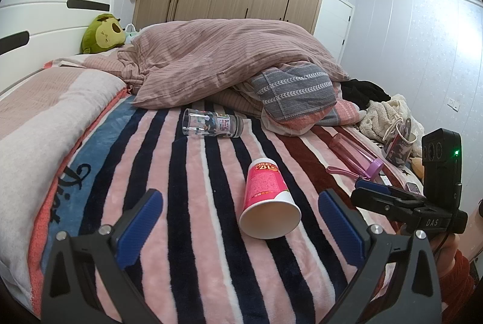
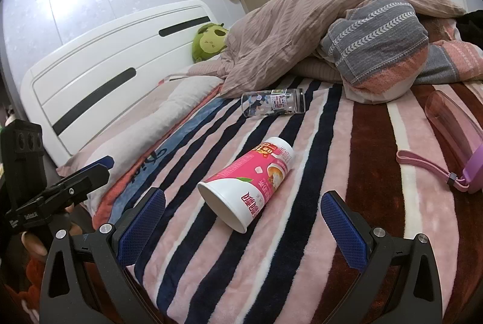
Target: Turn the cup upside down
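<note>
Approach step: paper cup [image 2: 247, 182] lies on its side on the striped blanket [image 2: 302, 263], near the glass [image 2: 273, 105]. Both tongs, left [image 1: 238, 215] and right [image 2: 243, 217], gape apart, empty. Next: clamp cup, stand it mouth-down.

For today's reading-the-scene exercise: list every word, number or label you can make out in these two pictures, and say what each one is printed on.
"DAS": on the black body of the right gripper, seen from the left wrist view.
"Dior" (script, uncertain): on the striped blanket.
Red-and-yellow label with digits, perhaps "12": on the pink paper cup; not clearly readable.
Large red Chinese characters: near that cup's rim; blurred.
Sticker on the clear glass cup: too small.
</note>
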